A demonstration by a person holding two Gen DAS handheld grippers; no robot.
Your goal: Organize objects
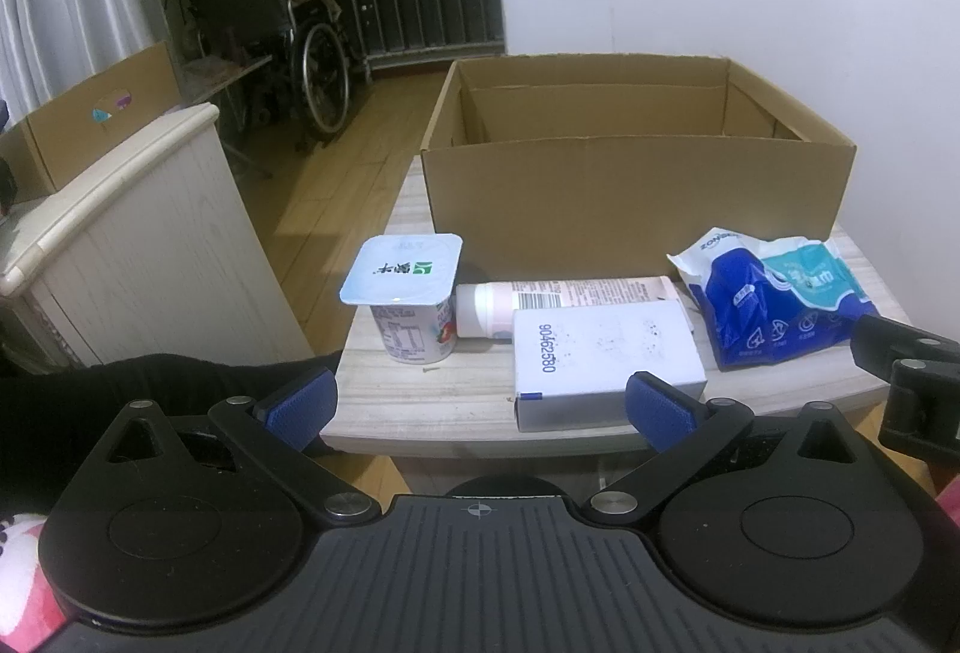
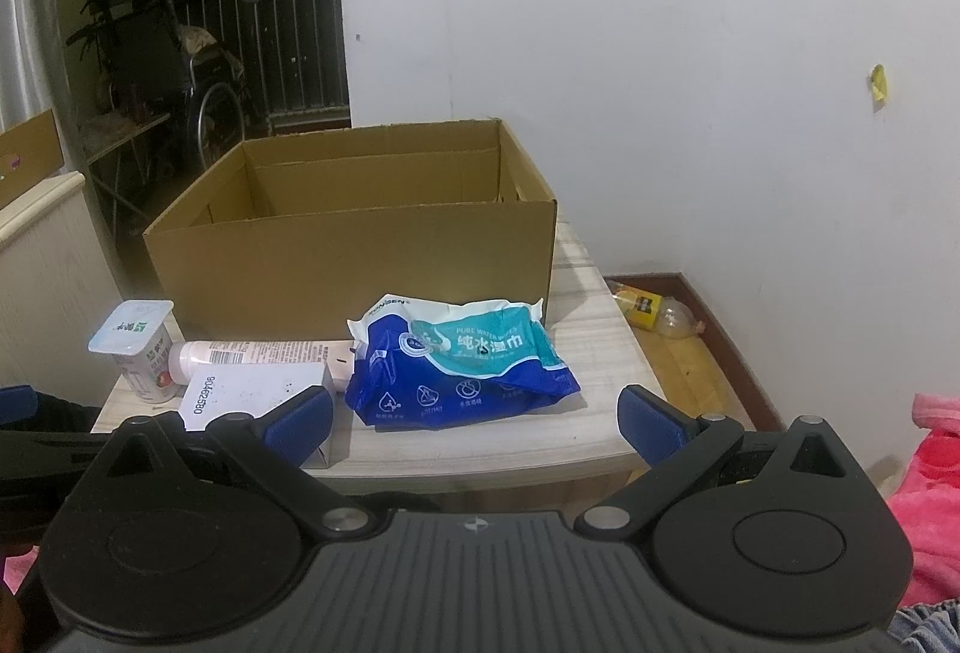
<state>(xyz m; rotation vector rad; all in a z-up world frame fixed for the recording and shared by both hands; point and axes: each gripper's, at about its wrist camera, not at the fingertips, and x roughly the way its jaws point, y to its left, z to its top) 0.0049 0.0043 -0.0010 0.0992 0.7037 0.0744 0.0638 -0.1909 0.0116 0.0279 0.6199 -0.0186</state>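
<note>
**Both grippers spread wide at the bench edge, four items lined up before the box**

While the open cardboard box [image 1: 636, 197] stands at the back of the small wood-grain bench [image 1: 420, 389], four things lie in a row in front of it. At the far left a yogurt cup [image 1: 408, 302] stands upright with its foil lid on. Just beside it a pale tube [image 1: 570, 296] lies on its side, cap toward the cup, running along the foot of the box. A white carton [image 1: 606, 362] with a printed number lies flat in front of the tube and touches it, reaching close to the bench's near edge. To the right a blue and teal pack of wet wipes [image 2: 465, 365] lies crumpled, near the carton's end.

The left hand-held gripper [image 1: 480, 407] hangs at the near edge of the bench, released, its blue pads spread wide and grasping nothing; its right pad overlaps the carton's near corner in the left wrist view, though contact cannot be judged. The right hand-held gripper [image 2: 474, 416] is likewise released and empty, jaws wide, lined up with the wipes pack and short of it.

On the floor to the right of the bench lies a plastic bottle [image 2: 654, 314]. A wheelchair [image 1: 300, 47] stands in the dim background.
</note>
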